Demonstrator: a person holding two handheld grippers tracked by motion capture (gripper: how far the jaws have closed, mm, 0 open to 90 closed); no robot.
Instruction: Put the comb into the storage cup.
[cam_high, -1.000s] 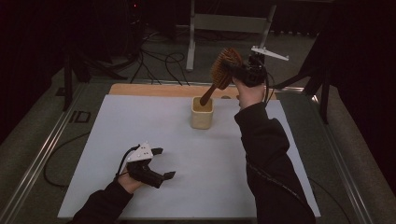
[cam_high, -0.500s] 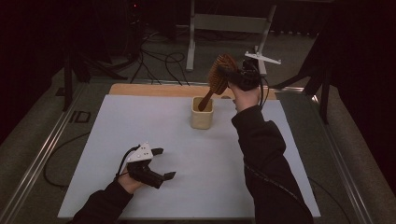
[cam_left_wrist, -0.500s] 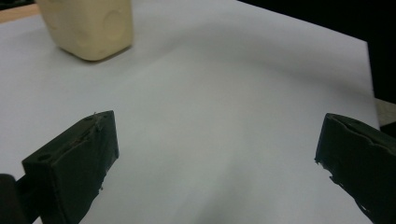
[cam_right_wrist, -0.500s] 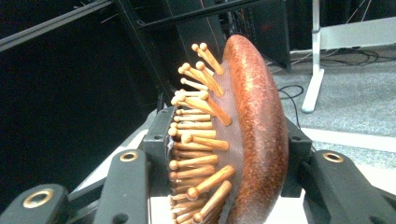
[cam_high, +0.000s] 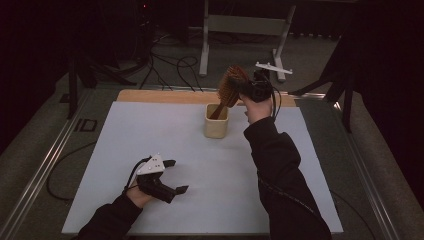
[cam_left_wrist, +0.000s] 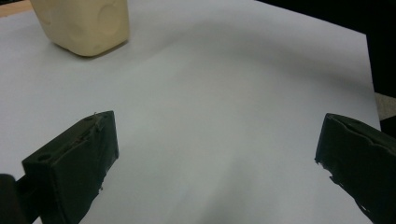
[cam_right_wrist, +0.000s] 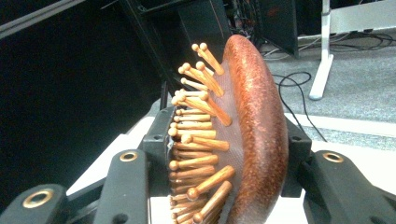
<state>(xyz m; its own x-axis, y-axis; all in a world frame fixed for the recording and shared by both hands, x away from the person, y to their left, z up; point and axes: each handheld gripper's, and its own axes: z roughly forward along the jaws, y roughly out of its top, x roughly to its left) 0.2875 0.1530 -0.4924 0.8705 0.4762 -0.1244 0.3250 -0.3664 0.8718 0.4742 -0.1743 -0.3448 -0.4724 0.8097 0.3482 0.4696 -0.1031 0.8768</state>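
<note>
The table (cam_high: 150, 130) carries a wide white sheet, with a strip of bare wood showing along its far edge. Around it lies a grey floor with black cables (cam_high: 170, 65) and the white legs of a stand (cam_high: 240, 25) beyond the far side.

The person's right arm, in a dark sleeve (cam_high: 280, 170), reaches up the right side of the table to the right tongs (cam_high: 243, 89), held raised above the far middle. These tongs are pinching the head of a wooden hairbrush (cam_high: 231, 86): in the right gripper view the reddish-brown back of the brush (cam_right_wrist: 257, 130) lies against one jaw and its ball-tipped wooden pins (cam_right_wrist: 196, 140) face the other. The brush hangs tilted, head up and towards the far side, and its handle slants down into the cream cup (cam_high: 216, 121).

That cup stands upright on the white sheet near the far middle, just in front of the wooden strip; the left gripper view shows its rounded lower wall (cam_left_wrist: 84, 25) at the top left.

The left tongs (cam_high: 170, 176) rest low over the near left part of the sheet, well apart from the cup, jaws spread wide with nothing between them but bare white sheet.
</note>
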